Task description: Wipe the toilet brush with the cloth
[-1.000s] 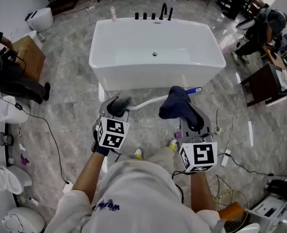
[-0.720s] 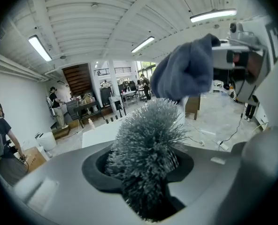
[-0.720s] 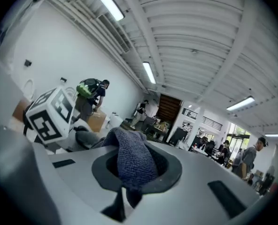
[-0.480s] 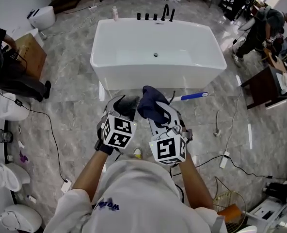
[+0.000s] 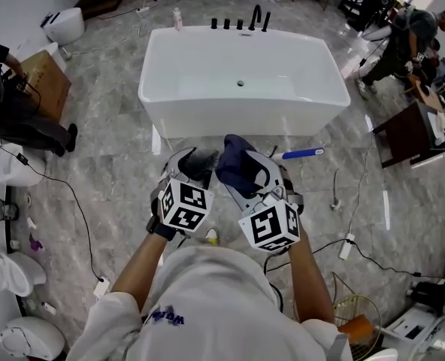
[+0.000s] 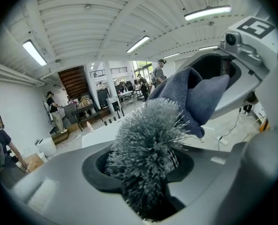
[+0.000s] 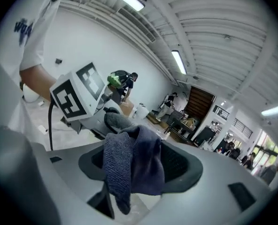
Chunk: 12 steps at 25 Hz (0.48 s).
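Left forearm [image 5: 136,273] and right forearm [image 5: 310,277] reach forward and down, elbows bent, with both hands drawn close together ahead of the body. The left gripper [image 5: 195,160] points away and slightly downward; its fingers are closed on the bristle head of the toilet brush [image 6: 146,139]. The right gripper [image 5: 245,170] sits just beside it, angled inward toward the left one, with its marker cube [image 5: 269,228] tilted. Its fingers are opening, with the cloth [image 7: 134,165] draped loosely between them. The two gripper tips nearly meet.
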{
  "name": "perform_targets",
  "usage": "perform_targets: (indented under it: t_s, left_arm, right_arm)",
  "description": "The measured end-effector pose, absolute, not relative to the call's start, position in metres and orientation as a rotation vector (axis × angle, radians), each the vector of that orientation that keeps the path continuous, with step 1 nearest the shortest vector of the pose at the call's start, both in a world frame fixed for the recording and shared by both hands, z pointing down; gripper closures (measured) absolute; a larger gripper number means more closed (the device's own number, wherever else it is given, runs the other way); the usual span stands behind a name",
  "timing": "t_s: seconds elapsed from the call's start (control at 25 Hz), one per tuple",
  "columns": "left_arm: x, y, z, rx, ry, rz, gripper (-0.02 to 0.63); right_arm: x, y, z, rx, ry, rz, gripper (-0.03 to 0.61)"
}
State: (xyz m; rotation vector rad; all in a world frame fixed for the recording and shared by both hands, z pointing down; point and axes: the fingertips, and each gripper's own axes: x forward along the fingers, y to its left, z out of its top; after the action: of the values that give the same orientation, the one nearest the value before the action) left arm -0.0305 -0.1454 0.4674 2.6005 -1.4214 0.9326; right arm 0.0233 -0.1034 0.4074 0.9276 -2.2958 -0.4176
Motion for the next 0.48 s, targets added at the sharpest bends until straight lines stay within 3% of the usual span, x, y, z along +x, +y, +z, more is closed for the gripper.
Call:
perform_targets:
  t_s: [0.32, 0.48]
  left_arm:
    - [-0.028, -0.149, 0.467, 2.605, -1.421, 1.019, 0.431]
    - [-0.029, -0.149, 0.469, 2.586, -1.366, 0.966, 0.431]
  right_arm:
    - [0.010, -0.103, 0.436, 0.788, -1.990, -0.696, 0.330]
    - [0.014, -0.104, 0.447, 0.730, -1.967, -0.686, 0.259]
